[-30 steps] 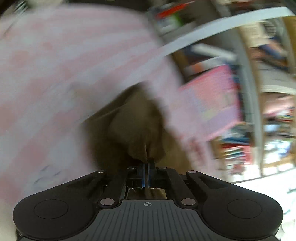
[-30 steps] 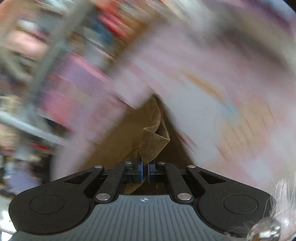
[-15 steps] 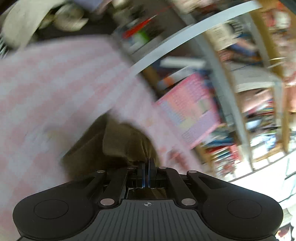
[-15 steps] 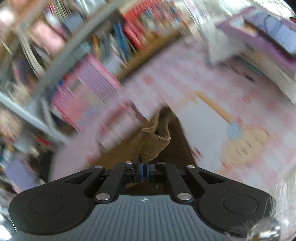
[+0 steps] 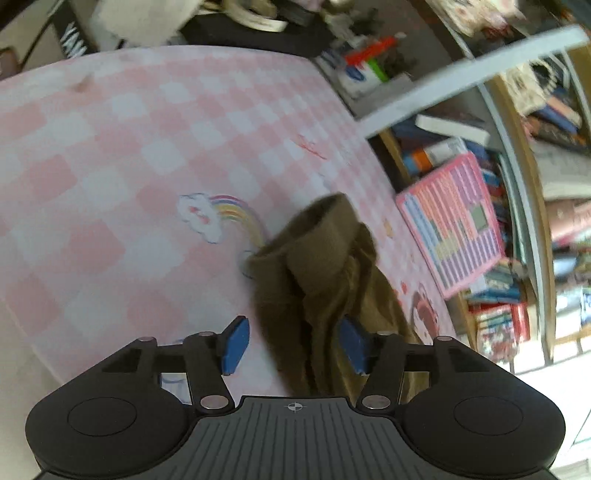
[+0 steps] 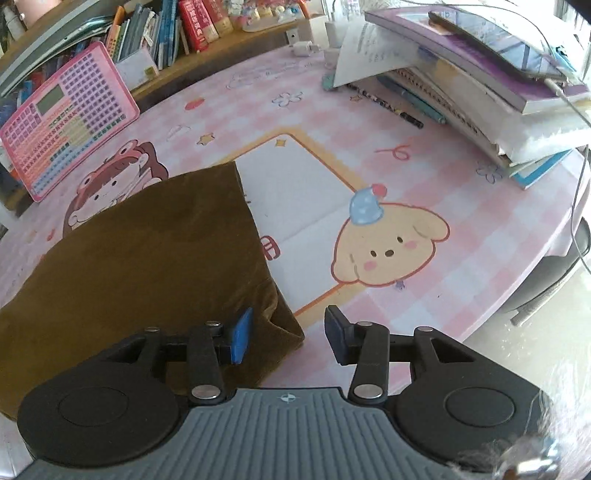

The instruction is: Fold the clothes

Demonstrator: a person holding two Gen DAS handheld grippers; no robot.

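The brown garment lies on the pink checked table mat. In the right wrist view it is spread flat, its long axis running from the near left edge of the frame up toward the pink keypad toy; its straight far-right edge runs alongside the white panel printed on the mat, and its near corner is turned up in a small fold. In the left wrist view the garment is bunched, with a rolled hem or cuff at its far end pointing away from the camera and folds running toward the gripper. The left gripper points downward at the mat; its jaws are opening, blue pads apart, with the bunched cloth between them, close to the right pad; contact cannot be told. The right gripper points steeply down; its jaws are opening, and the garment's folded corner lies between them, close by the left pad, while the right pad stands clear over the mat. Beyond the garment to the right, the mat shows a printed dog face. Farther right of the garment, at the mat's far edge, a stack of books rests with pens beside it. Behind the keypad toy, shelves hold books.
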